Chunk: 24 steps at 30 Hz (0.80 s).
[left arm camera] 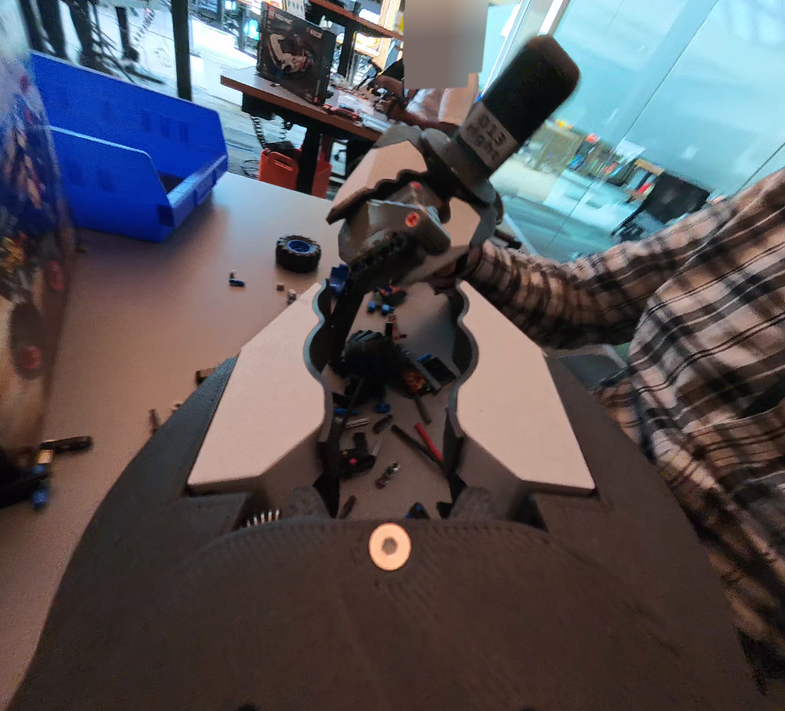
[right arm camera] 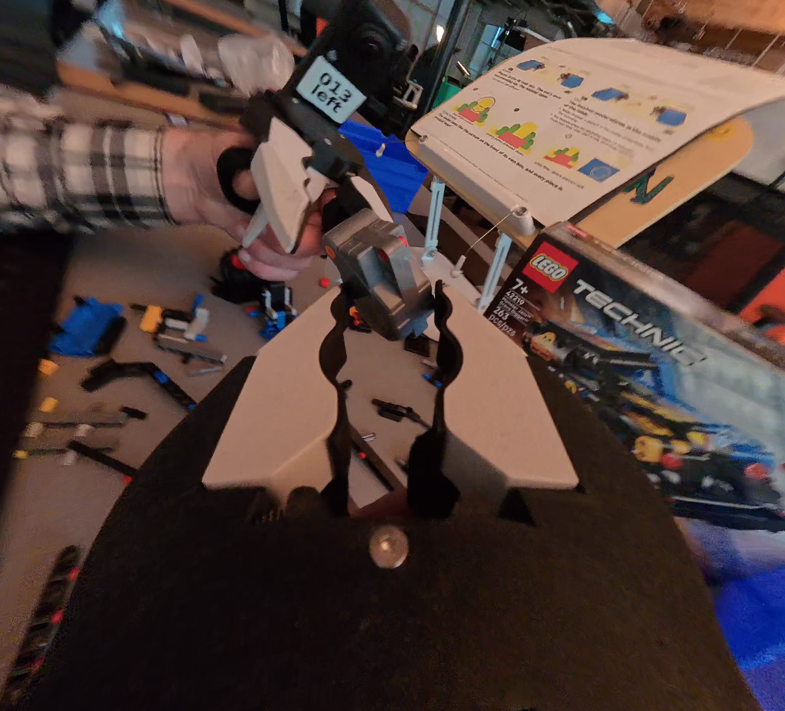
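A: Grey block (left arm camera: 395, 227), studded with red pins: where is it being carried?

B: It is being held up in the air, above the loose pieces (left arm camera: 382, 372) strewn over the middle of the worktop (left arm camera: 148, 329). It is being clamped between the fingers of the right gripper (right arm camera: 388, 301), one finger on each side of it.

A: And what is hanging from it?

B: A black beam (left arm camera: 340, 333) is being carried along with it, sloping down from its underside. In the left wrist view the beam is passing between the fingers of the left gripper (left arm camera: 391, 291), close to one of them. Whether it is being touched cannot be told.

A: So nothing is being gripped by the left one?

B: Its jaws are being kept wide apart, far wider than the beam, and nothing is being pinched. Its tips are being held just beside the block.

A: What is lying around?

B: A black tyre with a blue hub (left arm camera: 297, 253) is lying beyond the pile, towards the far edge. A blue bin (left arm camera: 127, 146) is standing at the far left corner. A printed toy box (right arm camera: 637, 372) is being propped along one side edge, and an instruction sheet on a stand (right arm camera: 594, 117) is being displayed behind it. A plaid sleeve (left arm camera: 594, 308) is reaching in from the other side edge.
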Available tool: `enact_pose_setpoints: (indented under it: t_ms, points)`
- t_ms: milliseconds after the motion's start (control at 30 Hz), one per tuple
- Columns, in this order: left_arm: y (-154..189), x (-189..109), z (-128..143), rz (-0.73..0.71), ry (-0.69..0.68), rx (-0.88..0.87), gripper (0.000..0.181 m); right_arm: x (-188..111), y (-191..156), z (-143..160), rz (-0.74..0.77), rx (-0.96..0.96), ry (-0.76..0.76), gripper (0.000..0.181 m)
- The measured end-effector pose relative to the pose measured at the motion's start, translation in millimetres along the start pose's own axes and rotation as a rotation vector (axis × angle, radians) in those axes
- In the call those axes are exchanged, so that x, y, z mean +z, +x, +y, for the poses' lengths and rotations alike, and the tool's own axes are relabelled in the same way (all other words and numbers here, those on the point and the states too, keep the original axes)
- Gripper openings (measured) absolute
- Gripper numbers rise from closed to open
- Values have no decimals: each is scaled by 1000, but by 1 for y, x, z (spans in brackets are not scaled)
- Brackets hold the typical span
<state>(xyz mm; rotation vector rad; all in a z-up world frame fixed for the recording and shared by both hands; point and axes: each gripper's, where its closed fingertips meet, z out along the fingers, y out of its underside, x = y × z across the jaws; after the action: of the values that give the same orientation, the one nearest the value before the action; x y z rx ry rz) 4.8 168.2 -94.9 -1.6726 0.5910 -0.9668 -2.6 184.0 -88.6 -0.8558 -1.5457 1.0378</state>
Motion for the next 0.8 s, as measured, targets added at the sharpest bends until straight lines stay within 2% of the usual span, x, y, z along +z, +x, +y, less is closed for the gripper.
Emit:
enact_pose_setpoints:
  t_ms: [100,233,300,433,567,800]
  points:
    - [-8,-3,-1,-146,-52,194,36,-5,1,2,-93,168,43,38]
    - [-13,9,15,-256,-193,357,31,-7,-2,-5,-176,313,113,38]
    - [-12,14,14,-304,-201,470,6,-8,-6,-8,-216,362,126,38]
    - [-25,13,8,-403,-197,447,5,-6,3,-4,-163,389,117,38]
    - [-38,10,0,-541,-192,463,4,-3,12,-4,-16,276,79,51]
    - [-44,11,-10,-785,-274,711,4,-6,26,-4,70,334,83,41]
